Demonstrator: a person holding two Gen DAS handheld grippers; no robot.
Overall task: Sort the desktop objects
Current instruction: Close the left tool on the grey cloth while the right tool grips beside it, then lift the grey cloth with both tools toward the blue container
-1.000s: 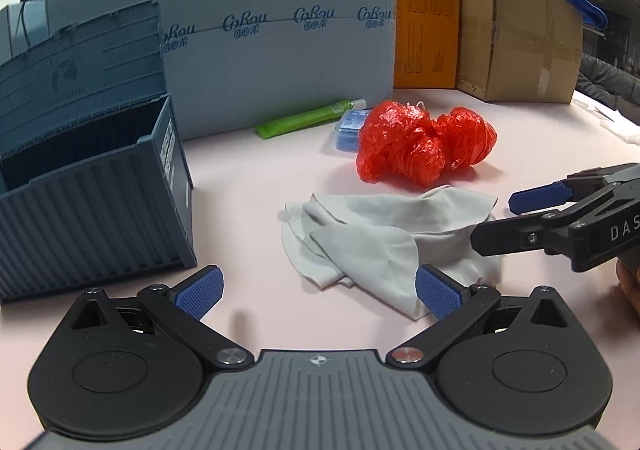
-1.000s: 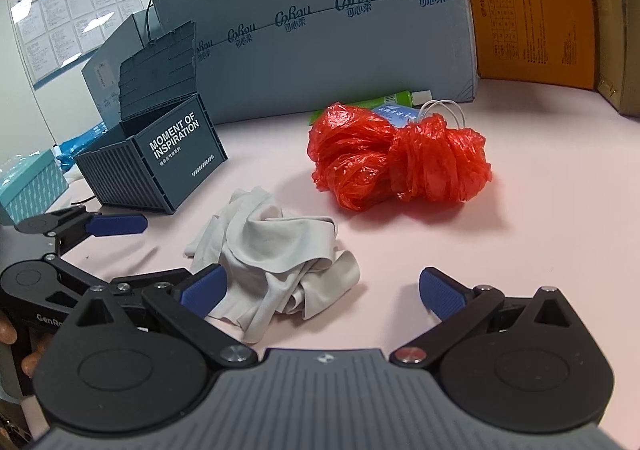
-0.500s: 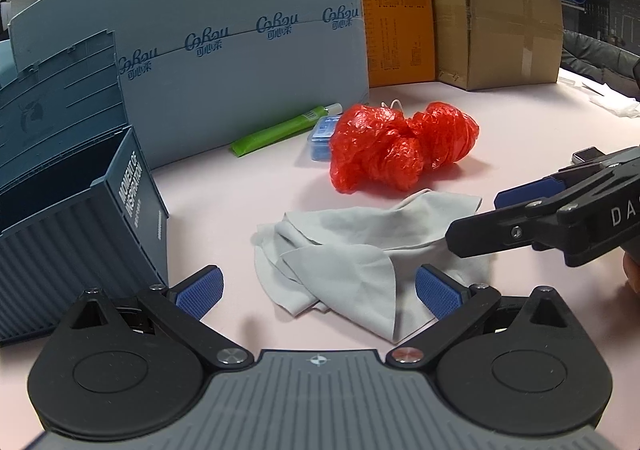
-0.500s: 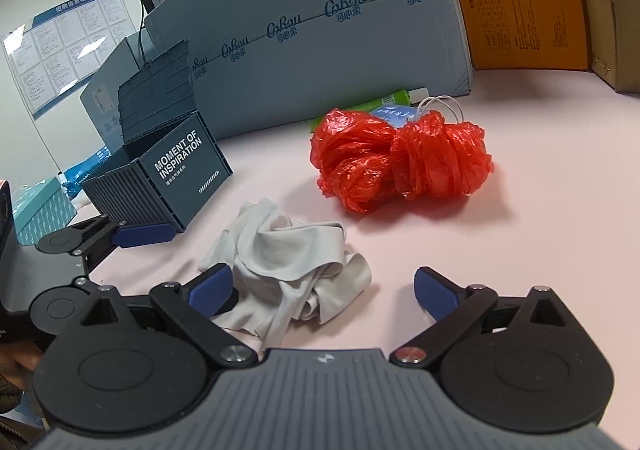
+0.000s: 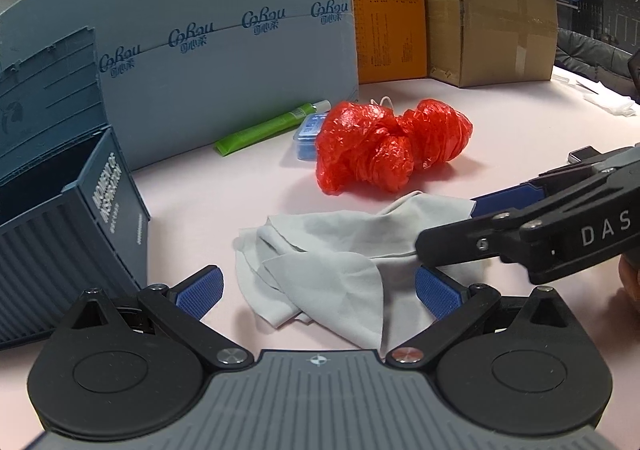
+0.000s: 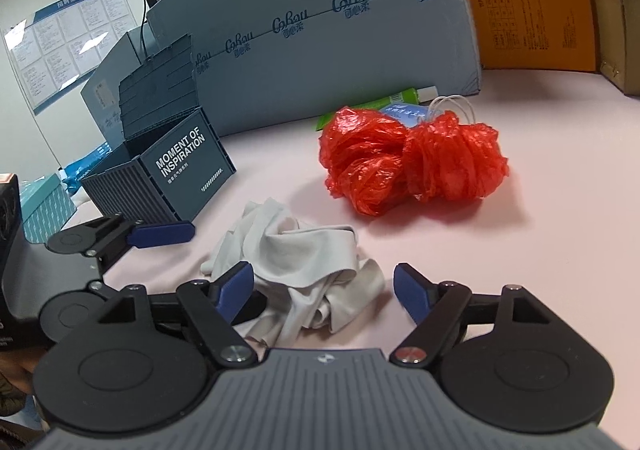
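A crumpled grey cloth point(image 5: 328, 250) lies on the pink table, and both grippers come at it from opposite sides. My left gripper point(image 5: 318, 290) is open, and the cloth's near folds lie between its blue pads. My right gripper point(image 6: 324, 288) straddles the cloth point(image 6: 296, 250) with its jaws closing. Its left pad is at the fabric's edge and its right pad is still clear of it. In the left wrist view the right gripper point(image 5: 460, 226) reaches in from the right over the cloth. A crumpled red plastic bag point(image 5: 388, 146) lies just beyond the cloth.
A dark blue container-style box point(image 5: 60, 210) stands open at the left with its lid raised. A green tube point(image 5: 264, 130) and a small blue packet point(image 5: 308, 134) lie by a large blue-grey carton point(image 5: 220, 30). An orange carton point(image 5: 388, 10) and a cardboard box point(image 5: 488, 10) stand behind.
The right gripper's jaws have narrowed around the cloth. The left gripper has shifted slightly to the right, so the right gripper's fingers now reach further across its view.
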